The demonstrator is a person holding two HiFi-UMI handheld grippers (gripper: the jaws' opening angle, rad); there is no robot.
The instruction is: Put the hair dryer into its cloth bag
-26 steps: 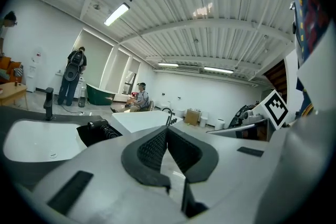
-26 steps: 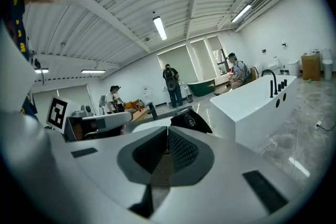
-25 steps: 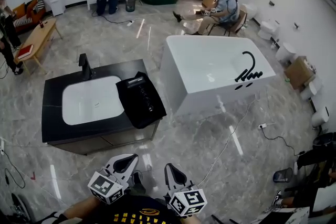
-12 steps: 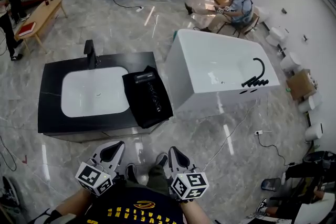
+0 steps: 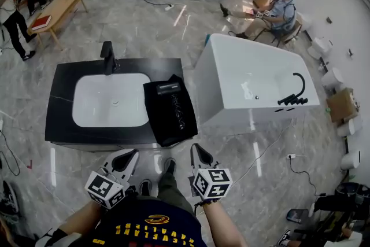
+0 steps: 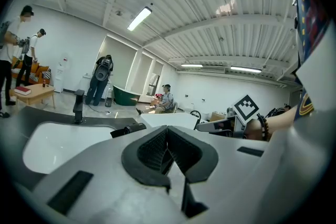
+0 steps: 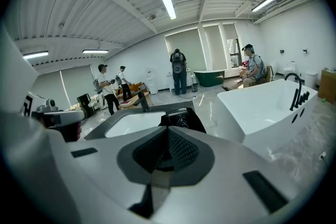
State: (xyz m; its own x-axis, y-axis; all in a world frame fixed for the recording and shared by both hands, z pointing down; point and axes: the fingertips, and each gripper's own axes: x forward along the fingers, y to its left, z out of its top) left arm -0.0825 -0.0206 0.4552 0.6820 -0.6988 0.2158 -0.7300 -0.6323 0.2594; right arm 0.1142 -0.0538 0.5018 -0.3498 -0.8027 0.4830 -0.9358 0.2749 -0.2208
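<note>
A black hair dryer (image 5: 175,104) lies on a black cloth bag (image 5: 167,120) spread over the right end of a black vanity counter (image 5: 63,87). The bag hangs slightly over the counter's front edge. In the right gripper view the dryer (image 7: 180,120) and bag show just beyond the jaws. My left gripper (image 5: 128,158) and right gripper (image 5: 198,153) are held low in front of the counter, both shut and empty, a short way from the bag. In the left gripper view the dryer (image 6: 128,129) lies ahead on the counter.
A white basin (image 5: 110,100) with a black faucet (image 5: 108,56) is set in the counter. A white bathtub (image 5: 254,85) stands to the right. Several people stand or sit at the back, near a wooden table (image 5: 55,11). Cables cross the marble floor.
The counter and bag have drawn closer and more central in the head view. Both grippers stay low in front of me, shut and empty.
</note>
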